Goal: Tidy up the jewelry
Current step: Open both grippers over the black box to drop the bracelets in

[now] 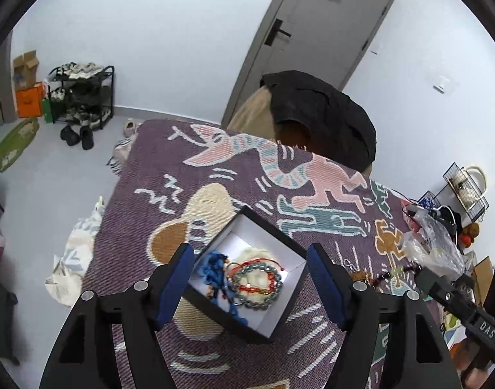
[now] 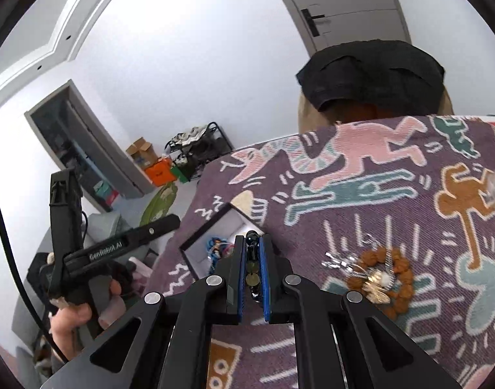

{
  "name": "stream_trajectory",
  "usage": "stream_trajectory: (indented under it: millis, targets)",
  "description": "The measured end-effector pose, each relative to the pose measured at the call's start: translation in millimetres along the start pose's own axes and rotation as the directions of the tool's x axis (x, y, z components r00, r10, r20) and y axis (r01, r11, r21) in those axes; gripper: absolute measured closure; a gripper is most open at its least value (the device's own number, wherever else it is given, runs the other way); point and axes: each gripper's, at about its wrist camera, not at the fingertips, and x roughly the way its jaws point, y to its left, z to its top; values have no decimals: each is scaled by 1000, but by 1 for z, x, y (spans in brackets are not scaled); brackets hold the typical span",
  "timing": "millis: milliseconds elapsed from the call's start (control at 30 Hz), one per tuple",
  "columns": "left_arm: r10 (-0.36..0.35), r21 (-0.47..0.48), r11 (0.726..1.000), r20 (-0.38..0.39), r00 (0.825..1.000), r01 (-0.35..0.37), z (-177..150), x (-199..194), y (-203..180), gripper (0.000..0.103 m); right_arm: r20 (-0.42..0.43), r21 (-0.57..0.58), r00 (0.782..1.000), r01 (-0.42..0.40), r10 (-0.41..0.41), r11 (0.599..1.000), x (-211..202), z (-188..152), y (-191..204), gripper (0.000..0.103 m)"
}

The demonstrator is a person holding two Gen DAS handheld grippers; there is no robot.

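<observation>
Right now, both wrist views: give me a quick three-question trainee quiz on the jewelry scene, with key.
1. True or false: the left hand-held gripper is clamped on the black box.
2. What does the right hand-held gripper hold? A) dark bead strand B) blue cord C) nothing
3. Fill in: the brown bead bracelet lies on the ____, outside the box.

Key: 1 false, its jaws stand open either side of the box. 2 A. 3 patterned blanket.

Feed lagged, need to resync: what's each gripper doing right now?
Left gripper: open, holding nothing, over the box.
Right gripper: closed on a dark beaded bracelet.
</observation>
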Motion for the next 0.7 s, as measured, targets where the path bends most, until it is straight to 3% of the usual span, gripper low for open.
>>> stream_trajectory:
  millis: [533, 600, 633, 667, 700]
  targets:
    - [41, -15, 999, 22, 999, -41, -3, -11, 28, 30, -82, -73, 996, -40, 34, 997, 72, 28, 58, 91]
    - [43, -17, 999, 25, 999, -42, -4, -13, 31, 30, -100, -77, 994, -47, 39, 996, 75, 27, 58, 71]
    - [46, -17, 999, 27, 999, -46, -4, -13, 31, 30, -95, -77, 995, -43, 35, 996, 72, 25, 55, 53]
    - [50, -17, 999, 28, 998, -50, -3, -13, 31, 30, -79, -75, 997, -32, 26, 997, 67, 23, 52, 42]
    - [51, -19, 999, 27, 998, -51, -3, -13, 31, 29, -61, -72, 998, -22, 17, 997, 62, 21, 49, 39]
